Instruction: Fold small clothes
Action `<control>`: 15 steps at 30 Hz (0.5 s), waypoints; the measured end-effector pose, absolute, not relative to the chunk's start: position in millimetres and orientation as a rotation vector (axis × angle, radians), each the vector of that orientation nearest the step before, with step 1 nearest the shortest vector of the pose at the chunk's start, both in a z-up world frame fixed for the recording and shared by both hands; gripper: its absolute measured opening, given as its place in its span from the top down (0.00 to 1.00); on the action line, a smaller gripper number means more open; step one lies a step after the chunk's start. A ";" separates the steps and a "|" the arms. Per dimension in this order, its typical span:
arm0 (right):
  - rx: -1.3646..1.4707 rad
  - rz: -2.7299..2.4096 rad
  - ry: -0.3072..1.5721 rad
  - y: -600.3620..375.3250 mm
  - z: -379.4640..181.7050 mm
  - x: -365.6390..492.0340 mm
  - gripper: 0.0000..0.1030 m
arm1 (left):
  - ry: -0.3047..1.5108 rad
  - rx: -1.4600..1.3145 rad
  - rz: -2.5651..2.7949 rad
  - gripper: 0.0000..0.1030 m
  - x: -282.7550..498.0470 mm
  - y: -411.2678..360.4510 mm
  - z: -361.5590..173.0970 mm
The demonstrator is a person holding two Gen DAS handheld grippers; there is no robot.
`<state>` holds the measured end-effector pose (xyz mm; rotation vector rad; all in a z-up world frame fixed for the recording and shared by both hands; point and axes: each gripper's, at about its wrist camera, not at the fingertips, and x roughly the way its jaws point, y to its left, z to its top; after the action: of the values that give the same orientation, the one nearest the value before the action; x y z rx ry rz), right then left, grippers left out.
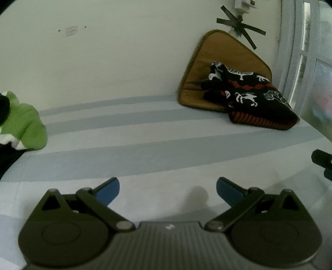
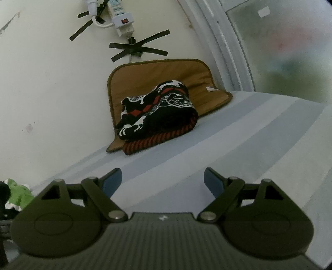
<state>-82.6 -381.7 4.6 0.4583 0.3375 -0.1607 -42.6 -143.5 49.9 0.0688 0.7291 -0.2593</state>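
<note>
- Here, in the left wrist view, the left gripper (image 1: 167,190) hangs spread and empty over the striped sheet (image 1: 145,145); a folded black patterned sweater (image 1: 255,97) lies against a brown cushion (image 1: 213,62) by the wall, a green garment (image 1: 25,124) far left.
- In the right wrist view, the right gripper (image 2: 162,181) is likewise spread, holding nothing; the sweater (image 2: 157,110) sits on the cushion (image 2: 149,74) well ahead, below a taped power strip (image 2: 120,16).

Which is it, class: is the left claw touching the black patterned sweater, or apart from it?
Apart. The left wrist view shows the open left claw over bare striped sheet, with the black patterned sweater far off on the brown cushion.
</note>
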 end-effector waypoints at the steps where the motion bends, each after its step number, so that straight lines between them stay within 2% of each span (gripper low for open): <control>1: 0.459 -0.165 0.340 -381.3 4.2 -82.7 0.14 | 0.732 0.066 -0.259 0.00 -42.3 -142.9 49.6; 15: 0.470 -0.180 0.336 -382.8 2.4 -81.4 0.12 | 0.723 0.107 -0.267 0.00 -46.7 -148.8 48.4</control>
<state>-81.4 -382.8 2.4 0.4696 0.3365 -0.1797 -46.7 -148.8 48.4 0.1069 0.7233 -0.2674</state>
